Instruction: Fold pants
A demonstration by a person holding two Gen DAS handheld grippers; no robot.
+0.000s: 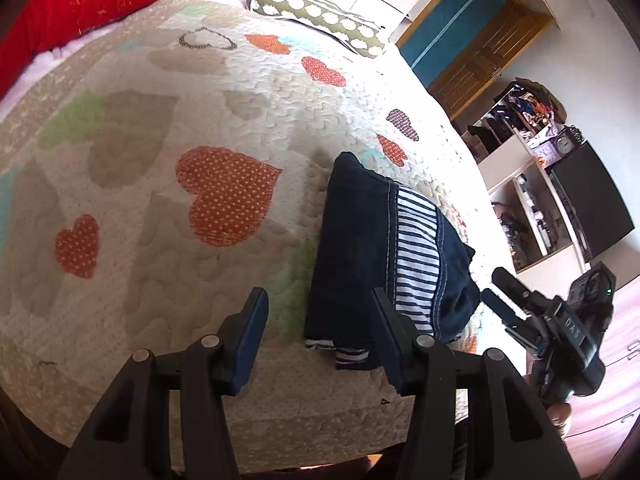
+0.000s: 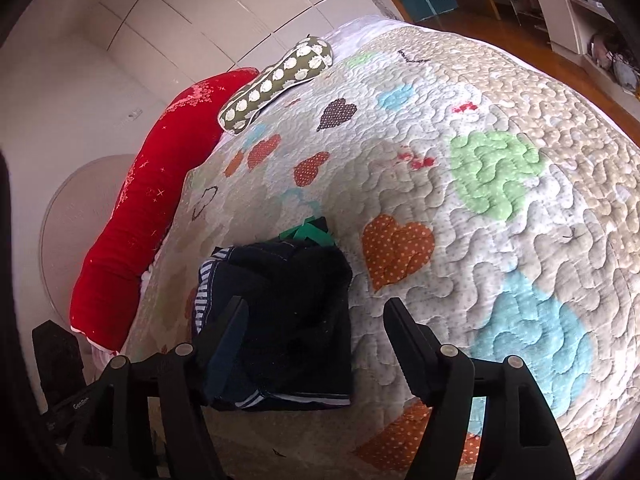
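The dark navy pants [image 1: 360,240] with a striped blue-and-white lining lie folded in a compact bundle on the heart-patterned quilt [image 1: 160,160]. My left gripper [image 1: 320,332] is open and empty, its right finger just in front of the bundle's near edge. The right gripper shows in the left wrist view [image 1: 508,300] to the right of the bundle, above the bed edge. In the right wrist view the folded pants [image 2: 288,300] lie between and ahead of my open right gripper [image 2: 316,336]. A green tag [image 2: 308,234] shows at the bundle's far edge.
A red pillow [image 1: 80,4] and a green patterned bolster [image 1: 320,16] lie at the far end of the bed. Shelves with clutter [image 1: 520,128], a dark screen [image 1: 592,200] and a wooden door [image 1: 472,40] stand beyond the bed's right edge. White wardrobe panels [image 2: 160,20] stand behind the pillows.
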